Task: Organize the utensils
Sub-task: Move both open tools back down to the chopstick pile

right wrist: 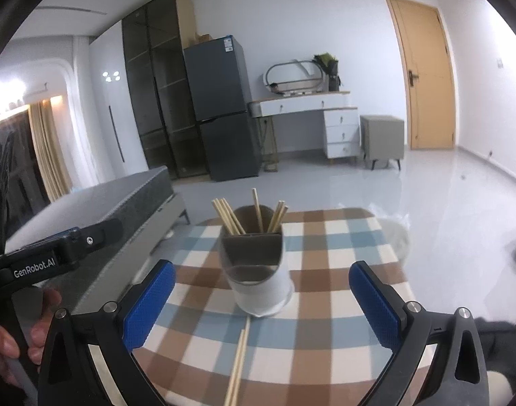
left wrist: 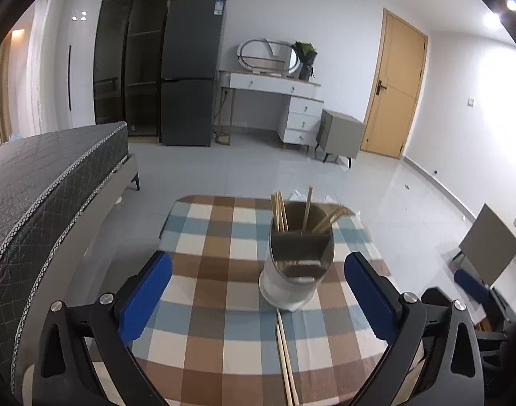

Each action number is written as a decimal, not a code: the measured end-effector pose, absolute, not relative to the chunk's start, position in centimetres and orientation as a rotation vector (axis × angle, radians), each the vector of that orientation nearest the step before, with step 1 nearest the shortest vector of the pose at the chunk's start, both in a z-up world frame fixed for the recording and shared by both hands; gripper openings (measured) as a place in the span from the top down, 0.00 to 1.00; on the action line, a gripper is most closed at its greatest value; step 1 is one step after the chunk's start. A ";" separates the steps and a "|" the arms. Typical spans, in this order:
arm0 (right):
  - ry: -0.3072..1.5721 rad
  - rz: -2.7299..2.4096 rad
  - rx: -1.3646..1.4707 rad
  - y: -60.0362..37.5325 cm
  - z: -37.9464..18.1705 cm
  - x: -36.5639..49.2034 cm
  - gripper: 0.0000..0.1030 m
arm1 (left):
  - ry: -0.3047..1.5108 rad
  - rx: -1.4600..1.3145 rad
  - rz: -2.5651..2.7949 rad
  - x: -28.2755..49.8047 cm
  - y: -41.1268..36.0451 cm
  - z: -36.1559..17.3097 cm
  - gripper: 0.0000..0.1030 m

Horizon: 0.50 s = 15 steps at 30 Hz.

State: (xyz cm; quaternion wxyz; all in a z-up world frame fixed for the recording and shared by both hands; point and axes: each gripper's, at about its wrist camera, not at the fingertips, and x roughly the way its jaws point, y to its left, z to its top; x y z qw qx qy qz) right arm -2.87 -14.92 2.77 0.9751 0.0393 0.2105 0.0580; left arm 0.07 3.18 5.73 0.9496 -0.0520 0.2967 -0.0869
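A small table covered with a checked cloth (left wrist: 224,237) in brown, blue and cream stood in a bedroom-like room. Toward the far edge of the table stood an upright utensil holder (left wrist: 296,257), a pale cylinder with a slanted, cut-away front and a divider inside. Several wooden chopsticks (left wrist: 279,211) stood in its rear compartment, leaning outward to both sides.

A loose pair of chopsticks (left wrist: 285,355) lay flat on the cloth, side by side, running from just in front of the holder's base toward the near edge of the table. Their far tips lay close to or against the base; which, the views did not settle.

The left gripper (left wrist: 258,297) hung above the near part of the table, its blue-padded fingers (left wrist: 146,297) spread wide with nothing between them. The right gripper (right wrist: 261,301) was likewise spread wide and empty, aimed at the holder from slightly to the right.

Judging by the layout, the step in hand was the reach for the last loose pair. The next move would call for one gripper to drop low, straddle both thin sticks, pinch them together and stand them in the holder. Sticks lying flat on cloth would likely be hard to pinch cleanly.
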 end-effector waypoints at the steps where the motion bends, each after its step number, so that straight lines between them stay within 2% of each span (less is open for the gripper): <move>1: 0.435 0.126 0.068 -14.7 2.4 -2.9 0.00 | 0.607 -0.100 -0.173 0.1 3.1 5.3 0.04; 15: 0.549 0.022 -0.019 -13.7 -2.3 -1.0 0.00 | 0.696 -0.091 -0.122 0.5 2.9 -0.7 0.04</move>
